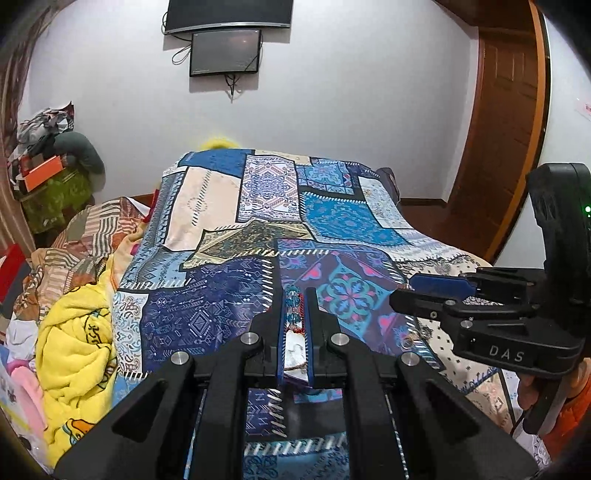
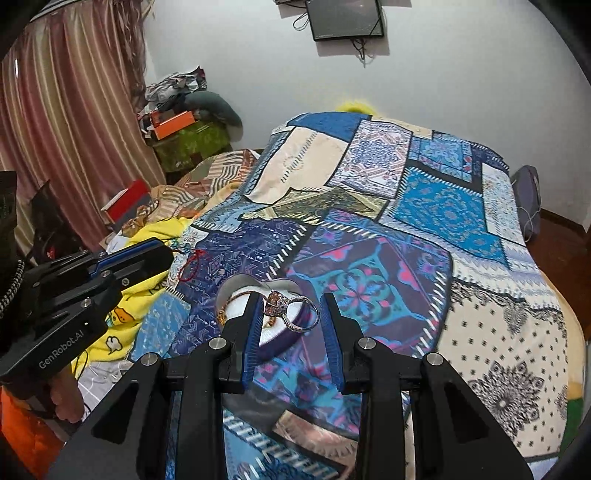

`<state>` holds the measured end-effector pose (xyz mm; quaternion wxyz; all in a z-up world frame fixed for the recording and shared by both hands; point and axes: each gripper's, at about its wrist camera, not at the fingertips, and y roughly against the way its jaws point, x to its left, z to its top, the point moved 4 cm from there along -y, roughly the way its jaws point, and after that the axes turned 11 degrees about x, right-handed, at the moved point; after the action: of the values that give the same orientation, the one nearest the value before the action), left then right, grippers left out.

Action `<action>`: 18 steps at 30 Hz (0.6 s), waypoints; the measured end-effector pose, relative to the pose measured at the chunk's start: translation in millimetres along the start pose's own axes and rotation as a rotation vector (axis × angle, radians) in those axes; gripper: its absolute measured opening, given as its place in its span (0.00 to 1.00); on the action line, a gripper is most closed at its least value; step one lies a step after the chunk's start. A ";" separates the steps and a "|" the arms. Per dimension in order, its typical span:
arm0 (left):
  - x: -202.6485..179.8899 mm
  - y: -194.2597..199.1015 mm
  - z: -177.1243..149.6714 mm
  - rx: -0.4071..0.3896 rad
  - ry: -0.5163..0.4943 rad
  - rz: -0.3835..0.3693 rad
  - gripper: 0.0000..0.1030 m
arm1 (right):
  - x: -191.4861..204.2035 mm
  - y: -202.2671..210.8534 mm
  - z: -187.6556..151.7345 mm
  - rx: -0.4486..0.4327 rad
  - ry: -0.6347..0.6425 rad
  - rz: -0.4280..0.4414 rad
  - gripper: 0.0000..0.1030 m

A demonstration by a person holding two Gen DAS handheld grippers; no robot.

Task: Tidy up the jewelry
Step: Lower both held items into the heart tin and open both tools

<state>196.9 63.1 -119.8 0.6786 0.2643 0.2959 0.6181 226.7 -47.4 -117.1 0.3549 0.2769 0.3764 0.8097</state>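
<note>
My left gripper (image 1: 294,295) is shut on a beaded piece of jewelry (image 1: 292,306) with teal and clear beads on a red cord; in the right wrist view the red cord (image 2: 192,264) hangs from that gripper (image 2: 168,251). My right gripper (image 2: 290,306) is open, with a silver ring (image 2: 301,314) with a pink stone leaning against the left finger, over a heart-shaped jewelry box (image 2: 255,291) with a white inside. The right gripper also shows in the left wrist view (image 1: 410,286).
All lies on a bed with a blue patchwork cover (image 2: 424,206). A yellow blanket (image 1: 77,354) and crumpled clothes pile at the left edge. A curtain (image 2: 66,122), a cluttered green stand (image 2: 188,140) and a wall screen (image 2: 345,18) stand behind.
</note>
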 end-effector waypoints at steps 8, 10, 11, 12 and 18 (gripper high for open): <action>14.5 -23.9 -4.7 0.033 0.034 -0.035 0.07 | 4.8 -26.0 3.8 0.044 0.009 0.015 0.28; 17.0 -29.7 -6.4 0.042 0.038 -0.039 0.07 | 5.6 -33.5 3.8 0.059 0.011 0.018 0.28; 18.3 -32.9 -7.5 0.047 0.039 -0.040 0.07 | 6.0 -36.1 4.2 0.064 0.013 0.018 0.28; 18.8 -35.2 -7.8 0.051 0.041 -0.041 0.07 | 6.4 -39.9 4.4 0.071 0.015 0.017 0.28; 28.2 -53.4 -12.0 0.083 0.063 -0.070 0.07 | 8.1 -59.1 4.9 0.108 0.023 0.022 0.28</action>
<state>226.3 85.9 -168.8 0.6785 0.2619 0.3516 0.5894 247.1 -11.6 -160.6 0.3261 0.2908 0.4206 0.7951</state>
